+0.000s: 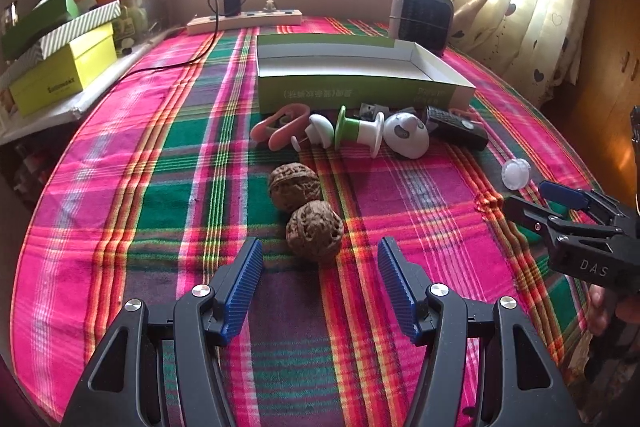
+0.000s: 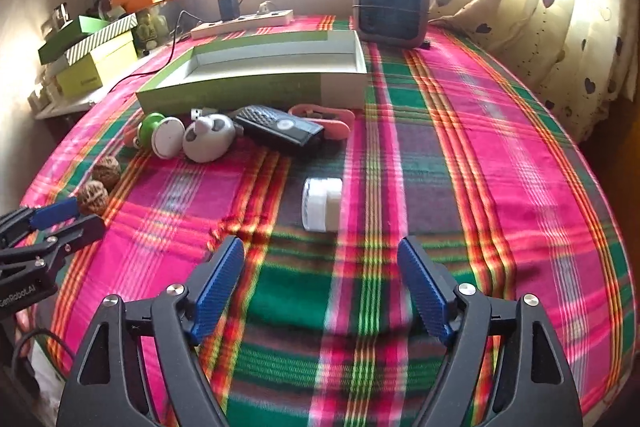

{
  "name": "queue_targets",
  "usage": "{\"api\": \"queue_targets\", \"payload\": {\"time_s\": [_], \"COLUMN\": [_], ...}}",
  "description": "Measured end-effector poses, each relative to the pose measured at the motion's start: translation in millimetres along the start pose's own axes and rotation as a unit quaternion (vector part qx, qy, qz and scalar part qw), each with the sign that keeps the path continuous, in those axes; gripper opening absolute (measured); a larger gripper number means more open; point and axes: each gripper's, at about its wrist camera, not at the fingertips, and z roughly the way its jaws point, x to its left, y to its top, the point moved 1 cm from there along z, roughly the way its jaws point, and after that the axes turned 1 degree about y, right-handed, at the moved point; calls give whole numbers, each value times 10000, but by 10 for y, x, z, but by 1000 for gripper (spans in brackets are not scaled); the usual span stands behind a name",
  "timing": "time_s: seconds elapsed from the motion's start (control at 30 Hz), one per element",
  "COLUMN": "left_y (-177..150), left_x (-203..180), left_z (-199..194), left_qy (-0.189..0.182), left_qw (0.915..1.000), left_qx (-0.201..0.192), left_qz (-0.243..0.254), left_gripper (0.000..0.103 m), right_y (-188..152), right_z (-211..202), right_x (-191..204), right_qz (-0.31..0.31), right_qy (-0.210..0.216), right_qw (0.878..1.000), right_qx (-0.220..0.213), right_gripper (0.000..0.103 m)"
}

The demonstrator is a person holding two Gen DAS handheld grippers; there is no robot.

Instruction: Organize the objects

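Both claws stand open and hold nothing. From the left wrist view, our left claw point(image 1: 320, 283) hovers over the plaid cloth point(image 1: 160, 187) with the near walnut point(image 1: 315, 229) just ahead between its blue pads, and the second walnut point(image 1: 294, 186) touching it behind. We judge that we are about to pick this walnut; the next move calls for going forward and down, then closing. Beyond lies the open green box point(image 1: 360, 83).

From the right wrist view, our right claw point(image 2: 322, 287) points at the small white jar point(image 2: 321, 203) lying just ahead. Farther on, the black remote point(image 2: 280, 129), a white mouse-shaped toy point(image 2: 208, 139) and a green-and-white spool point(image 2: 162, 135) crowd in front of the box.
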Motion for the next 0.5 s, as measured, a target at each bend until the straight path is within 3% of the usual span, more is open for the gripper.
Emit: {"api": "queue_targets", "payload": {"time_s": [0.37,0.5], "left_y": [50,62], "left_x": [74,111], "left_z": [44,45], "left_qy": [-20,36], "left_qw": [9999,9997], "left_qx": [13,6], "left_qz": [-144,-250], "left_gripper": [57,47], "right_y": [139,155], "right_z": [131,140], "right_x": [-36,-40], "right_qz": [-8,-2], "right_qy": [-17,-63], "right_qw": [10000,10000], "right_qx": [96,74], "right_gripper": [69,62]}}
